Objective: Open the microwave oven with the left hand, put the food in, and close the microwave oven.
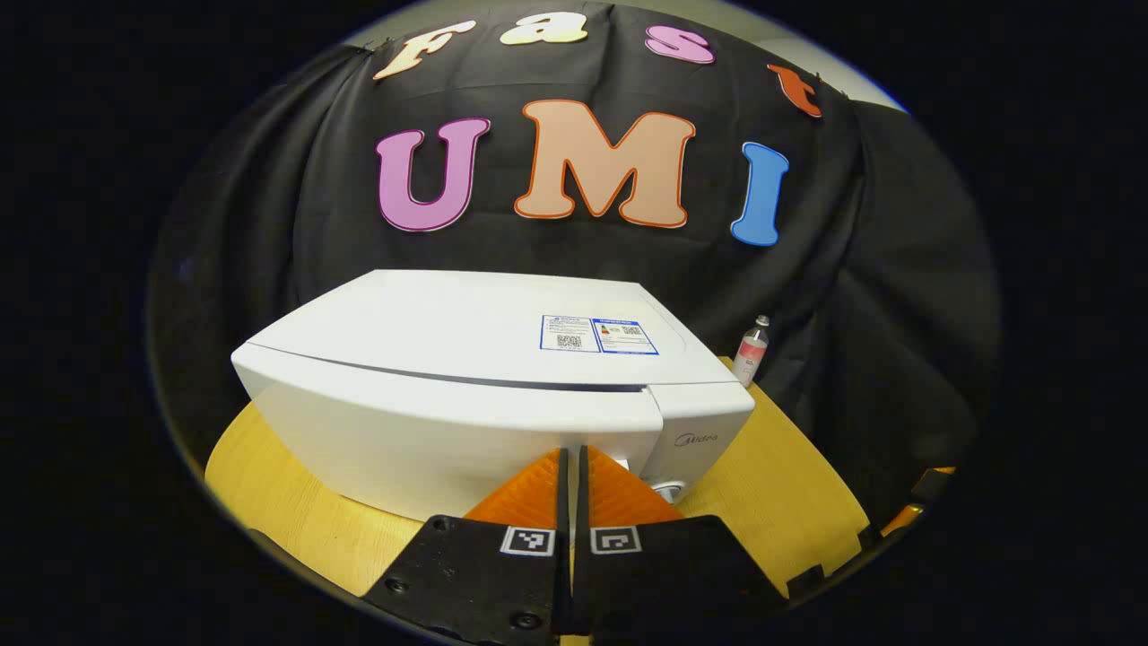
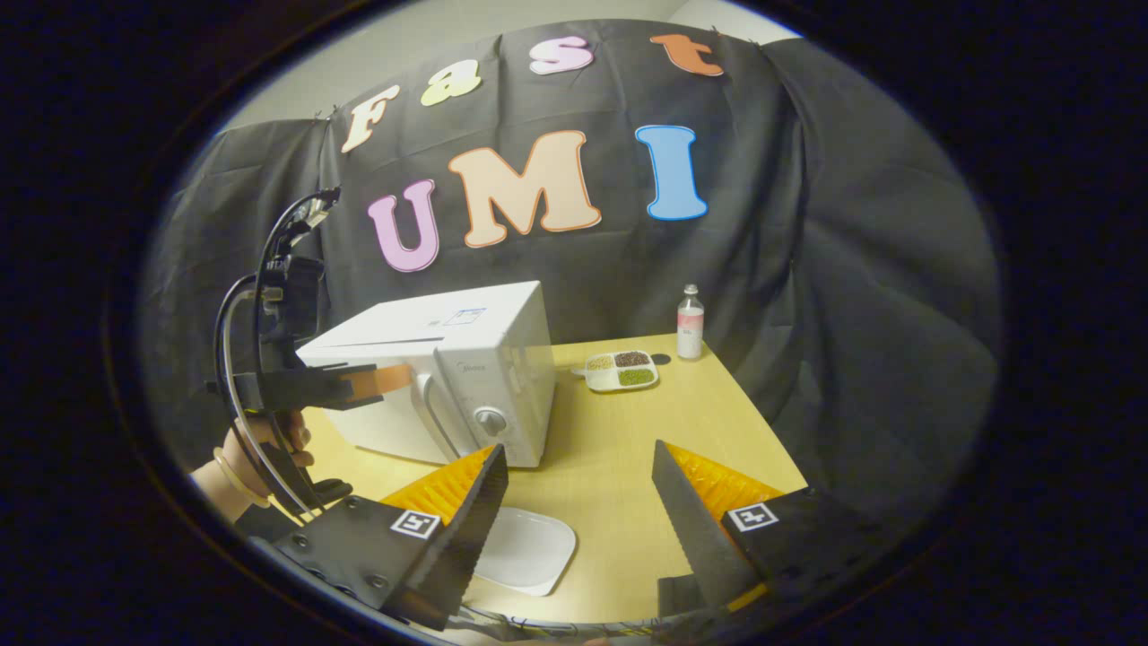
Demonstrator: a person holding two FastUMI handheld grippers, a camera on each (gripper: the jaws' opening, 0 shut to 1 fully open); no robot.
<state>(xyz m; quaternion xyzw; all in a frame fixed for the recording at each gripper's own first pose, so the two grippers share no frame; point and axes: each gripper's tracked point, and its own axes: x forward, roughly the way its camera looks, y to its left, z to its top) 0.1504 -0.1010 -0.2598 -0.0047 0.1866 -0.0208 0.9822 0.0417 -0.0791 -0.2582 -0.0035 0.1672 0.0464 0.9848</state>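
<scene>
Black cloth wall (image 2: 852, 269), wood table (image 2: 619, 449)

white microwave (image 1: 466, 386), all over, with a blue-bordered label (image 1: 598, 335) on top and a grey dial (image 2: 490, 420) on its front. light yellow wood-grain table (image 2: 610, 449) under it. a plain white plate (image 2: 525, 549). a white divided dish (image 2: 621, 371) holding dark brown, green and pale beige portions. a clear bottle (image 2: 690, 322) with a pink band and pale cap.
</scene>
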